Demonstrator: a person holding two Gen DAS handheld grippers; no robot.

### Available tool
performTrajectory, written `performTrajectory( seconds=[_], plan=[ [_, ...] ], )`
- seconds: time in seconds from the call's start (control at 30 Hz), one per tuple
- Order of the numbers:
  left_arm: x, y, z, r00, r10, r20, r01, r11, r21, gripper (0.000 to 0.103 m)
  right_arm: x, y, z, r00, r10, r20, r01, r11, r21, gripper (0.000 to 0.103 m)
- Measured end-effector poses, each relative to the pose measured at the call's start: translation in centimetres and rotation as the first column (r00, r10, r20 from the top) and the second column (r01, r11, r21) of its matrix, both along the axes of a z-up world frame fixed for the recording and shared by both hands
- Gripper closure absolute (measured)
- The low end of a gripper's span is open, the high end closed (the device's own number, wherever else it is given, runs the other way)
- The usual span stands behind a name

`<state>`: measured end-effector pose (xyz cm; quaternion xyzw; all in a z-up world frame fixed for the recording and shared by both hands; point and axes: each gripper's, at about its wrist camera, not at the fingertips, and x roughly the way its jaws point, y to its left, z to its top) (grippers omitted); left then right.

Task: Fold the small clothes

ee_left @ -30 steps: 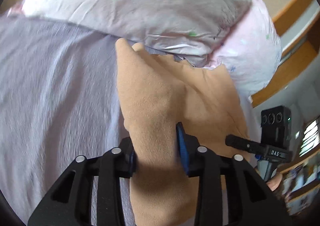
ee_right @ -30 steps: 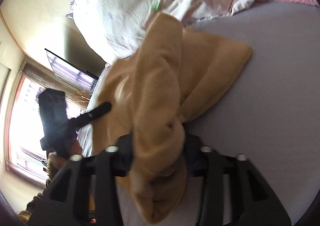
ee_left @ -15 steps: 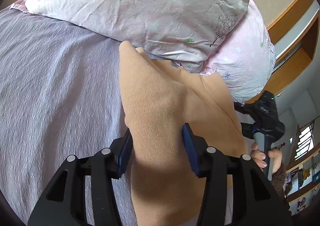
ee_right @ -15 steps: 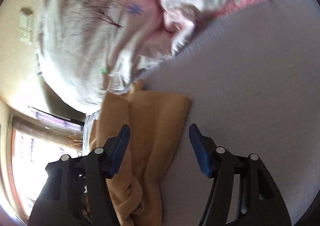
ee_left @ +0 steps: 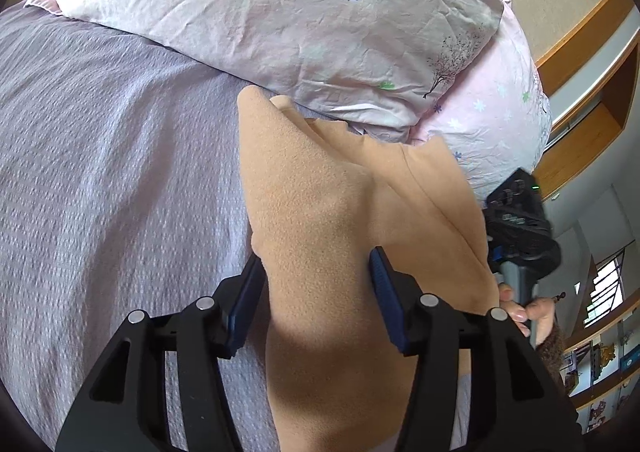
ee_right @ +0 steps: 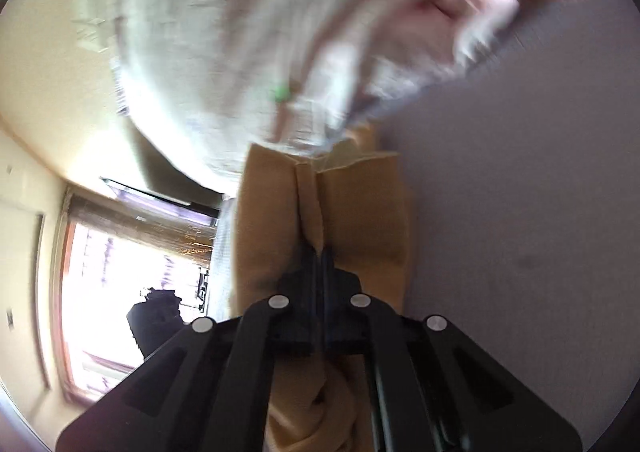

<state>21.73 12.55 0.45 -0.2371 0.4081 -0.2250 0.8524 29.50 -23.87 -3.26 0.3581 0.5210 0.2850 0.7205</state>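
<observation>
A tan fleece garment [ee_left: 320,212] lies on the lilac bedsheet [ee_left: 100,172], its far end against the pillows. My left gripper [ee_left: 316,280] is open, its blue pads either side of a raised fold of the garment, which runs between them. In the blurred right wrist view my right gripper [ee_right: 318,252] is shut on a thin edge of the same tan garment [ee_right: 360,212]. The right gripper body and the hand on it show at the left wrist view's right edge [ee_left: 520,220].
Two white and pink flowered pillows [ee_left: 300,12] lie across the far side of the bed, also in the right wrist view [ee_right: 240,32]. A wooden shelf [ee_left: 592,100] and a bright window [ee_right: 120,272] stand beyond the bed.
My right gripper let go of the bunched garment, opened, swung over, and has now shut on a thin edge of it. The left gripper stayed astride the fold, jaws slightly wider.
</observation>
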Motion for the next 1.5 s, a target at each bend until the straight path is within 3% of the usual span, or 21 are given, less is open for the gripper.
performTrajectory(
  seconds=[0.07, 0.13, 0.17, 0.27, 0.37, 0.43, 0.47, 0.5, 0.53, 0.67, 0.8, 0.87, 0.97, 1.07, 1.13, 1.23, 1.3, 1.37, 1.4, 1.43, 1.5],
  plan=[
    [-0.3, -0.2, 0.2, 1.0, -0.004, 0.017, 0.004, 1.0, 0.015, 0.049, -0.8, -0.6, 0.2, 1.0, 0.0, 0.007, 0.0, 1.0, -0.011, 0.094],
    [-0.5, -0.4, 0.7, 0.999, -0.011, 0.039, 0.01, 0.999, 0.032, 0.043, -1.4, -1.0, 1.6, 0.999, -0.014, 0.034, 0.017, 0.997, -0.074, 0.055],
    [-0.7, -0.4, 0.9, 0.998, -0.012, 0.055, 0.01, 0.999, 0.034, 0.042, -1.9, -1.8, 2.9, 0.996, -0.048, 0.075, 0.056, 0.992, -0.112, 0.046],
    [-1.0, -0.4, 1.7, 0.996, -0.009, 0.089, 0.005, 0.999, 0.035, 0.038, -2.9, -2.8, 6.0, 0.979, -0.102, 0.176, 0.122, 0.987, -0.107, 0.042],
    [-1.1, -0.4, 2.0, 0.994, -0.005, 0.107, 0.002, 0.999, 0.033, 0.036, -3.3, -1.6, 7.6, 0.972, -0.075, 0.22, 0.098, 0.991, -0.093, 0.034],
    [-1.1, -0.6, 2.0, 0.994, -0.008, 0.11, 0.003, 0.999, 0.043, 0.036, -2.9, 0.3, 7.1, 0.98, -0.029, 0.196, 0.064, 0.983, -0.173, 0.035],
    [-1.2, -0.7, 2.0, 0.994, -0.008, 0.112, 0.003, 0.999, 0.048, 0.035, -2.6, 1.0, 6.3, 0.985, -0.022, 0.173, 0.058, 0.976, -0.209, 0.043],
    [-1.2, -0.8, 2.0, 0.993, -0.01, 0.115, 0.004, 0.999, 0.054, 0.035, -2.3, 1.3, 5.2, 0.99, -0.012, 0.142, 0.041, 0.978, -0.204, 0.094],
    [-1.2, -0.9, 2.0, 0.993, -0.011, 0.117, 0.005, 0.998, 0.059, 0.035, -2.2, 1.0, 4.4, 0.993, -0.025, 0.115, 0.045, 0.983, -0.176, 0.098],
    [-1.3, -1.0, 2.0, 0.992, -0.026, 0.126, 0.019, 0.998, 0.057, 0.035, -3.0, -1.1, 2.2, 0.986, -0.143, 0.086, 0.151, 0.985, -0.088, 0.098],
    [-1.5, -1.4, 2.2, 0.987, -0.047, 0.151, 0.036, 0.997, 0.072, 0.035, -5.1, -2.2, 4.5, 0.957, -0.19, 0.221, 0.201, 0.979, -0.032, 0.098],
    [-1.5, -1.7, 2.0, 0.988, -0.06, 0.145, 0.048, 0.995, 0.085, 0.035, -5.1, -2.4, 4.3, 0.954, -0.21, 0.212, 0.229, 0.971, -0.071, 0.098],
    [-1.3, -2.1, 1.5, 0.991, -0.069, 0.118, 0.057, 0.993, 0.1, 0.035, -4.0, -1.3, 2.1, 0.975, -0.192, 0.112, 0.212, 0.954, -0.212, 0.095],
    [-2.0, -1.8, 2.3, 0.987, -0.061, 0.151, 0.046, 0.994, 0.102, 0.035, -4.5, -1.4, 3.0, 0.963, -0.228, 0.147, 0.256, 0.941, -0.221, 0.076],
    [-2.8, -1.2, 3.5, 0.977, -0.051, 0.206, 0.033, 0.995, 0.089, 0.035, -5.6, -2.4, 5.4, 0.93, -0.274, 0.245, 0.323, 0.926, -0.194, 0.053],
    [-3.9, -1.8, 5.1, 0.955, -0.087, 0.283, 0.061, 0.993, 0.1, 0.031, -6.7, -1.4, 7.7, 0.93, -0.191, 0.313, 0.238, 0.964, -0.118, 0.052],
    [-4.6, -3.6, 5.3, 0.938, -0.164, 0.304, 0.122, 0.981, 0.152, 0.029, -6.5, 1.1, 7.3, 0.95, -0.089, 0.299, 0.127, 0.986, -0.109, 0.047],
    [-4.7, -5.4, 4.6, 0.934, -0.229, 0.276, 0.169, 0.96, 0.222, 0.025, -6.0, 2.0, 5.6, 0.972, -0.066, 0.225, 0.105, 0.981, -0.164, 0.039],
    [-4.4, -6.9, 3.5, 0.942, -0.249, 0.227, 0.176, 0.938, 0.298, 0.025, -5.0, 2.4, 3.7, 0.987, -0.073, 0.144, 0.106, 0.967, -0.234, 0.039],
    [-4.3, -7.9, 2.8, 0.942, -0.261, 0.211, 0.173, 0.917, 0.359, 0.025, -4.4, 2.3, 2.1, 0.993, -0.08, 0.09, 0.099, 0.968, -0.23, 0.039],
    [-5.1, -9.4, 2.6, 0.931, -0.281, 0.235, 0.143, 0.87, 0.473, 0.025, -4.4, 1.4, 2.3, 0.992, -0.106, 0.067, 0.117, 0.975, -0.191, 0.042]
  ],
)
